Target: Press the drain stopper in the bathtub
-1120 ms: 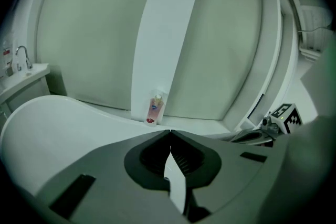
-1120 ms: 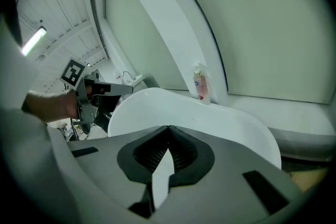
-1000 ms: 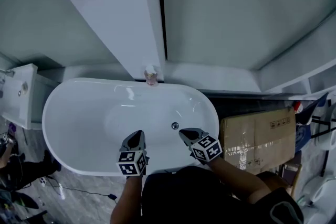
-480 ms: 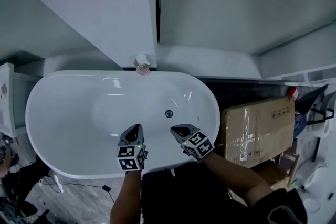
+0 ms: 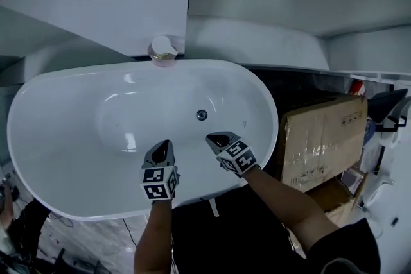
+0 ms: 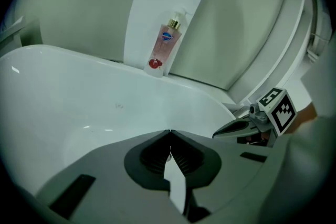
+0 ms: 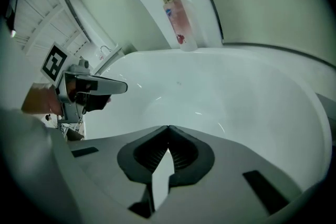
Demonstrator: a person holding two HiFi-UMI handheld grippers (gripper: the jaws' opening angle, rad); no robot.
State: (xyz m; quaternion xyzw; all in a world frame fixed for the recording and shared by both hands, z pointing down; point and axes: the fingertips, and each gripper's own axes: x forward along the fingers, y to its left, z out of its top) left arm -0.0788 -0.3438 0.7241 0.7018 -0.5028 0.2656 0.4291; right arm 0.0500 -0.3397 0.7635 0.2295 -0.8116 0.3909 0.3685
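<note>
A white oval bathtub (image 5: 58,157) fills the middle of the head view. Its small round metal drain stopper (image 5: 201,115) sits on the tub floor, right of centre. My left gripper (image 5: 165,145) hovers over the near side of the tub, shut, with nothing in it. My right gripper (image 5: 212,137) is also shut and empty, a short way nearer than the stopper and not touching it. In the left gripper view the jaws (image 6: 169,132) meet tip to tip over the tub wall (image 6: 79,97). The right gripper view shows its jaws (image 7: 168,127) closed above the basin (image 7: 236,92).
A pink pump bottle (image 5: 162,49) (image 6: 164,45) (image 7: 178,18) stands on the tub's far rim against the wall. A cardboard box (image 5: 321,138) sits on the floor to the right of the tub. Cables lie on the grey floor at the lower left (image 5: 58,221).
The head view has shifted, so the tub now sits higher and further right in it. Both grippers have moved a little forward over the tub, still shut.
</note>
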